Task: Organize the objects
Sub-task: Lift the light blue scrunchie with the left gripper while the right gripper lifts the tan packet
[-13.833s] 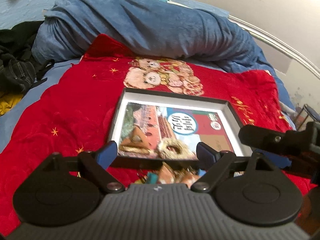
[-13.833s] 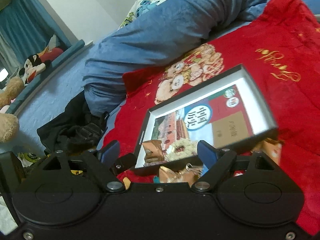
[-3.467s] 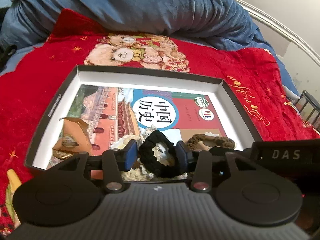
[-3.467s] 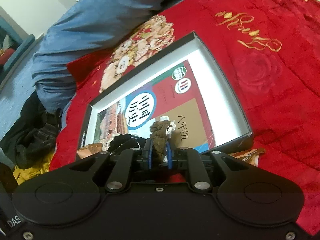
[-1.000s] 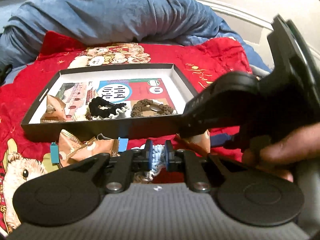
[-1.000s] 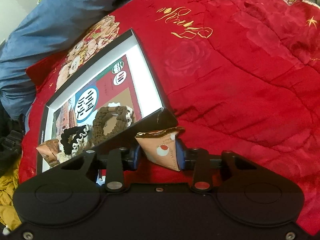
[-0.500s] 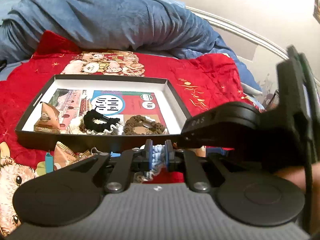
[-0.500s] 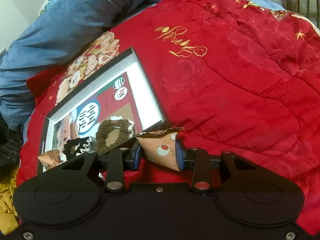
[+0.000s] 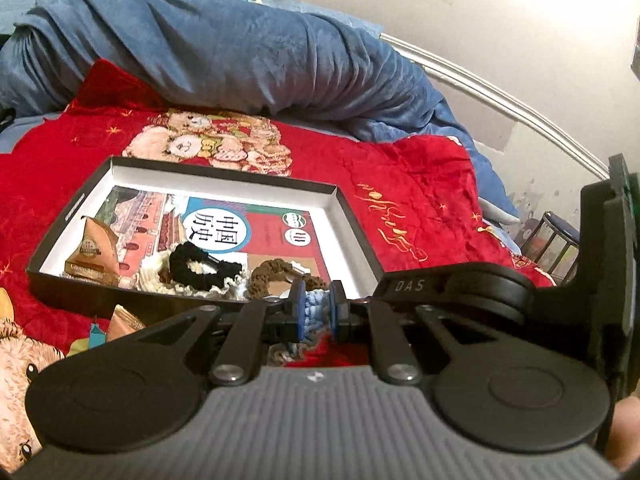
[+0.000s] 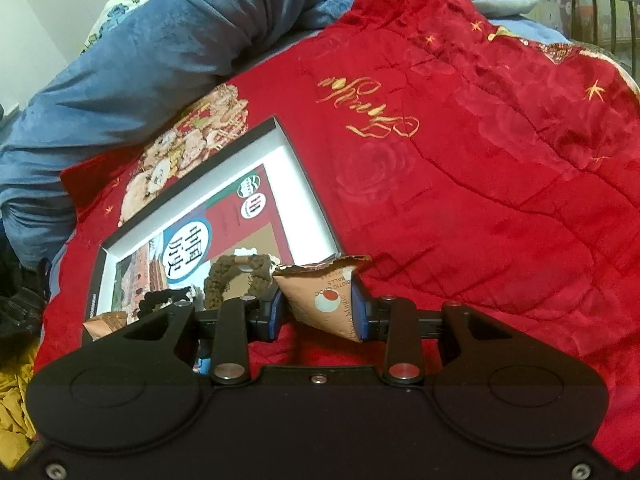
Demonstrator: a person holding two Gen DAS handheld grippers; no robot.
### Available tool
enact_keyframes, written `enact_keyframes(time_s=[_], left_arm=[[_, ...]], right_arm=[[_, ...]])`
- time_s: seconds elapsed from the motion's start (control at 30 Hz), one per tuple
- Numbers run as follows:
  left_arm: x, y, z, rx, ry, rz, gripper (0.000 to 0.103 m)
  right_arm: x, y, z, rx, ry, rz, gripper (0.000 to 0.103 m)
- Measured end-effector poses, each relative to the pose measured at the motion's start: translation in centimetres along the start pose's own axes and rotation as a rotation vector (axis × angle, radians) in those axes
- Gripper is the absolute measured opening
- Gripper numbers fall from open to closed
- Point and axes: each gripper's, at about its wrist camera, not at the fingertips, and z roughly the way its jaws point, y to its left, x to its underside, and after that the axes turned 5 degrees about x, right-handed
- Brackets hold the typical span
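A shallow black box (image 9: 354, 226) (image 10: 308, 184) lies on the red blanket with a printed book cover inside. In it lie a brown snack packet (image 9: 94, 254), a black scrunchie (image 9: 196, 266) and a brown scrunchie (image 9: 276, 276) (image 10: 232, 272). My left gripper (image 9: 317, 312) is shut on a light blue scrunchie (image 9: 316, 306), held just above the box's near right edge. My right gripper (image 10: 318, 312) is shut on a brown triangular snack packet (image 10: 324, 296), held above the box's near right corner. The right gripper's body (image 9: 480, 284) shows at the right of the left wrist view.
A red blanket (image 10: 480, 160) covers the bed. A rumpled blue duvet (image 9: 224, 52) lies behind the box. Another snack packet (image 9: 124, 320) and small items lie on the blanket in front of the box. A stool (image 10: 600, 4) stands beyond the bed's right edge.
Both grippers have risen and moved closer to the box with their loads still held. The box looks nearer and larger in both views.
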Motion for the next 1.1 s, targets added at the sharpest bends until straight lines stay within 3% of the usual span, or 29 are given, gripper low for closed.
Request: enact_keyframes(time_s=[0.63,0.9,1.1], left_arm=[[-1.3,0.4,-1.1,-0.009,-0.084,0.014,0.015],[-2.5,0.5,-2.2,-0.031,-0.157,0.036,0.015],[-3.0,1.2,-2.1,-0.067,-0.172,0.034,0.015]], right_arm=[[-0.3,0.6,-2.1,-0.064,-0.123,-0.013,0.033],[-0.6,1.8,-2.6,-0.120,-0.172,-0.046,0.032],[-0.9,2.6,-2.3,-0.174,-0.159,-0.039,0.032]])
